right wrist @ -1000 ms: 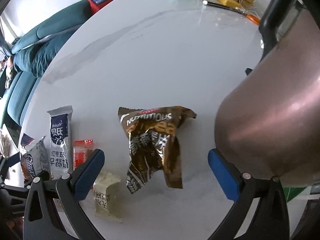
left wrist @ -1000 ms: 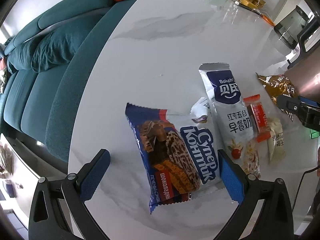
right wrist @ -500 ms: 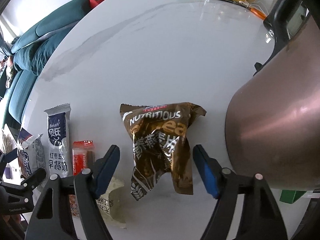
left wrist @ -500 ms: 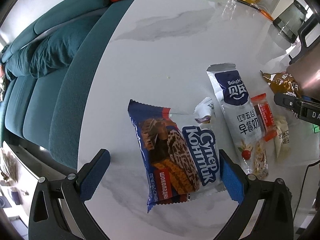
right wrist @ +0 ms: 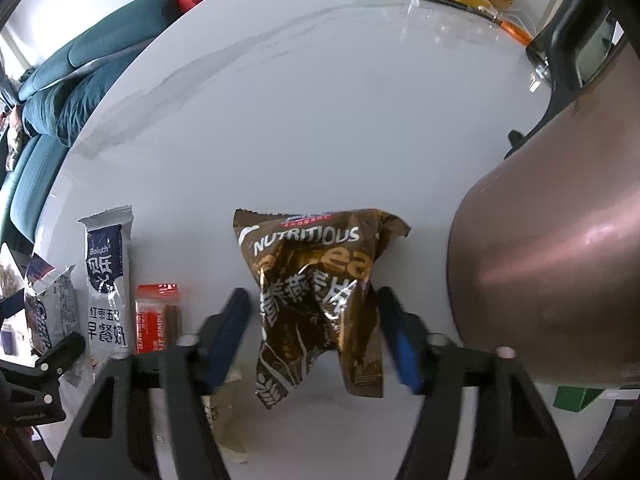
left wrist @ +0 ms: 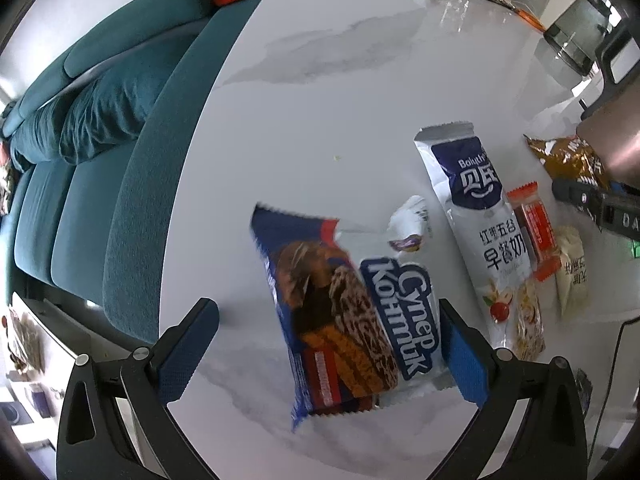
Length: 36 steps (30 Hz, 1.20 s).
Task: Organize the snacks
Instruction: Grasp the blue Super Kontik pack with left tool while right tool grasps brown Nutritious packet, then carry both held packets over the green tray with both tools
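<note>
Since the earlier frames the right gripper (right wrist: 314,330) has pulled its blue pads in a lot, from wide open to sitting just beside either flank of the brown snack bag (right wrist: 318,296), with a sliver of table still showing on each side, so not squeezing it yet as far as I can see; the left gripper (left wrist: 320,344) barely changed, just drifted a bit over its packet. Going left to right in the left wrist view: teal sofa (left wrist: 88,128) off the table edge, then the white marble table (left wrist: 320,92), then the left gripper held wide open with the blue wafer pack (left wrist: 344,316) lying flat between its pads, the right-hand pad just beside the pack's edge and the other pad well apart from it. Next over is a small crumpled white wrapper (left wrist: 408,226) touching the top of the wafer pack, then the long white-and-navy milk cereal packet (left wrist: 480,232), a small orange bar (left wrist: 536,232) right against it, and a pale cream snack (left wrist: 572,268) just past that. In the right wrist view the brown bag lies crinkled on the table, and a big copper-coloured pot (right wrist: 560,260) fills the far right, near the bag but not touching.
</note>
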{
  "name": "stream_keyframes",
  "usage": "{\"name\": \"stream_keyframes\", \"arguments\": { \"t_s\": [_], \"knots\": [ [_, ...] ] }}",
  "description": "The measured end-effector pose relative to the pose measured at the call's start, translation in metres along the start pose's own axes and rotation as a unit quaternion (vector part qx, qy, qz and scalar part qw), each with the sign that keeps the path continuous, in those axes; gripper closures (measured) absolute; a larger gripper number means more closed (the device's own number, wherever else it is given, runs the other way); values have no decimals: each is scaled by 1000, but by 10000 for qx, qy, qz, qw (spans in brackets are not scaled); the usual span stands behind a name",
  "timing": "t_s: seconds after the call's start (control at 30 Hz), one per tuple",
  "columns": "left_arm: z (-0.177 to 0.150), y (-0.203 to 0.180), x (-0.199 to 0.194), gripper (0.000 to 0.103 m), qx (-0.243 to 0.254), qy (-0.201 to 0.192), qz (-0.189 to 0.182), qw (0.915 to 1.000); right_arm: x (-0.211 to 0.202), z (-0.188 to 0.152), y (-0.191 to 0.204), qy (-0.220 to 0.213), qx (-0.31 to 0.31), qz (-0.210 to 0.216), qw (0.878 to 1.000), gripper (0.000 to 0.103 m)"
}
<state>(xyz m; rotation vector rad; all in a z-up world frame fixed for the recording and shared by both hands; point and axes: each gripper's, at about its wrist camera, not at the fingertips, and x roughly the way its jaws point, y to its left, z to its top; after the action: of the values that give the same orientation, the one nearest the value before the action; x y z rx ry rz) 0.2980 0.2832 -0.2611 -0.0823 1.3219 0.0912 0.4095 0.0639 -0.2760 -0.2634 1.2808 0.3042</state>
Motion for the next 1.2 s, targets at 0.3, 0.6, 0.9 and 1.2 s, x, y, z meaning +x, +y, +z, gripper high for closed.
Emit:
{"name": "stream_keyframes", "arguments": {
  "t_s": [0.3, 0.6, 0.9, 1.2],
  "knots": [
    [-1, -11, -12, 42, 146, -51, -45, 9999, -1, -3, 2, -17, -98, 39, 9999, 39],
    [-4, -14, -15, 47, 160, -24, -176, 9997, -5, -8, -6, -111, -66, 232, 9996, 54],
    [-7, -10, -20, 48, 217, -18, -272, 9994, -13, -14, -7, -130, -119, 274, 9995, 64],
    [-13, -17, -38, 47, 315, -246, -293, 9988, -36, -24, -12, -330, -39, 389, 9987, 64]
  ]
}}
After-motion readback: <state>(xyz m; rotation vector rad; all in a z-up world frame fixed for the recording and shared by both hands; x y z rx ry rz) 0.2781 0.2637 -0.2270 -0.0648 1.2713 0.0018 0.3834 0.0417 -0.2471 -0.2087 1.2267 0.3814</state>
